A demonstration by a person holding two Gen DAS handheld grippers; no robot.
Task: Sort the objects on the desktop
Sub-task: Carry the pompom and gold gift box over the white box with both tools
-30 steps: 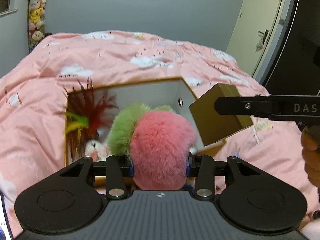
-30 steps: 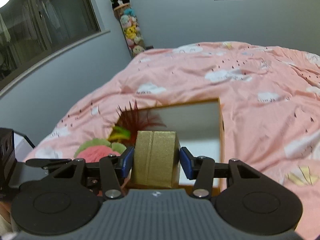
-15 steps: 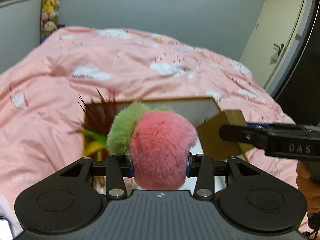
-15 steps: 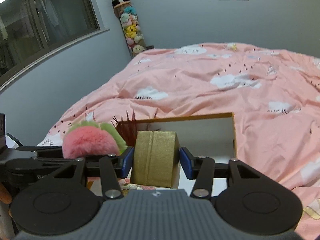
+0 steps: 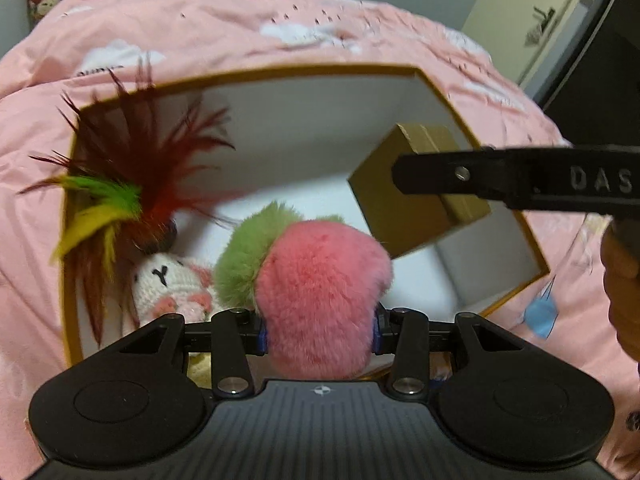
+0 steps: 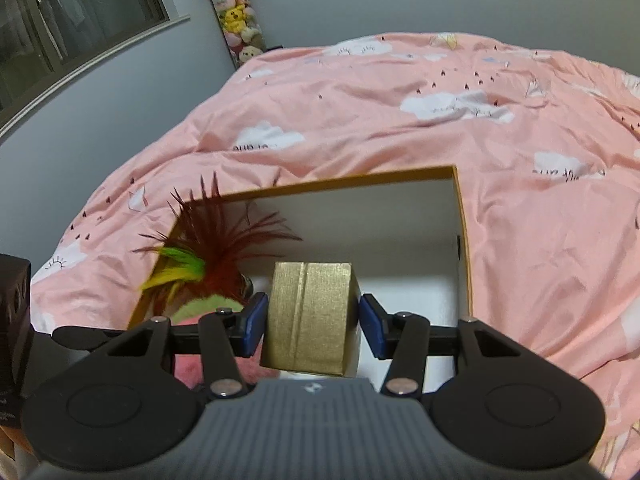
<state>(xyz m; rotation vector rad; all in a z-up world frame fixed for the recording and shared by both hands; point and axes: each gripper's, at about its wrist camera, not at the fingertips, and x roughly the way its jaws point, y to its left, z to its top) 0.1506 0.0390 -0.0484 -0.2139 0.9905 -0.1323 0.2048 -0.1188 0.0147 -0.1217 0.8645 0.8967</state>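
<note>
Left wrist view: the left gripper [image 5: 320, 330] is closed on a pink and green pompom [image 5: 320, 292], its blue pads pressed into the fur on both sides. The pompom bulges up and forward out of the jaws, pink part between the pads, green part toward the left. It hangs over the near edge of an open box [image 5: 280, 74] with a gold rim and white inner walls. Inside the box, by its left wall, lies a feather toy [image 5: 132, 184] of dark red, green and yellow plumes, and just below it a knitted doll [image 5: 168, 284], close beside the pompom. The right gripper's finger [image 5: 500, 178] reaches in from the right edge and presses on a gold carton [image 5: 404, 200], which sits tilted above the box's right half. A hand [image 5: 620, 280] shows at the right edge.

Right wrist view: the right gripper [image 6: 310, 324] holds the gold carton [image 6: 310, 316] upright between its blue pads, midway in its jaw range. The carton hangs over the box [image 6: 460, 216], near its middle, with bare white floor to its right. The feather toy [image 6: 212, 252] rises from the box's left corner, and the pompom [image 6: 208, 304] peeks out behind the left finger. The box rests on a bed [image 6: 400, 120] covered in pink cloud-print quilt.
</note>
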